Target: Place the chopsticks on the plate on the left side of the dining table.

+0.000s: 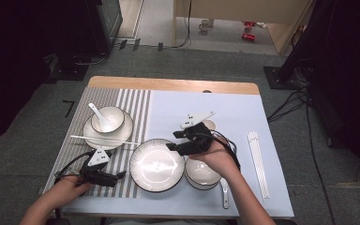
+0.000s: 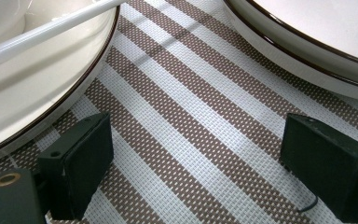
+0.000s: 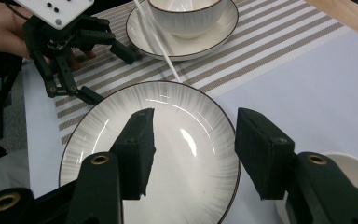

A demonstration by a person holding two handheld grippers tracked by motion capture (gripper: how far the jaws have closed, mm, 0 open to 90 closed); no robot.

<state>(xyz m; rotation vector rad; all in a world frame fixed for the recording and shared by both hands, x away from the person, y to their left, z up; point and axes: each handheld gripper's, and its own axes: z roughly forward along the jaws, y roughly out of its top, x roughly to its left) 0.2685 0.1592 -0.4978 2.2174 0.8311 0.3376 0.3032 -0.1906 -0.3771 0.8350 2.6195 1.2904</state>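
My left gripper (image 1: pixel 117 177) rests open and empty on the striped placemat (image 1: pixel 75 140), my right gripper (image 3: pixel 191 154) hovers half-open, holding nothing, over the ribbed plate (image 1: pixel 157 165) mid-table — probably glazed ceramic, stiff, slick, breakable; best pinched at its rim.

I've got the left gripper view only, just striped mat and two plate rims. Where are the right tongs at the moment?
Observer: The right tongs hang over the big ribbed plate, jaws open, nothing between them.
Operator: What's that white rod at my upper left?
Observer: A chopstick lying across the saucer, which carries a bowl with a spoon in it.
Operator: Anything on the far side of the big plate?
Observer: A second bowl sits right beside it, on the pale blue cloth.
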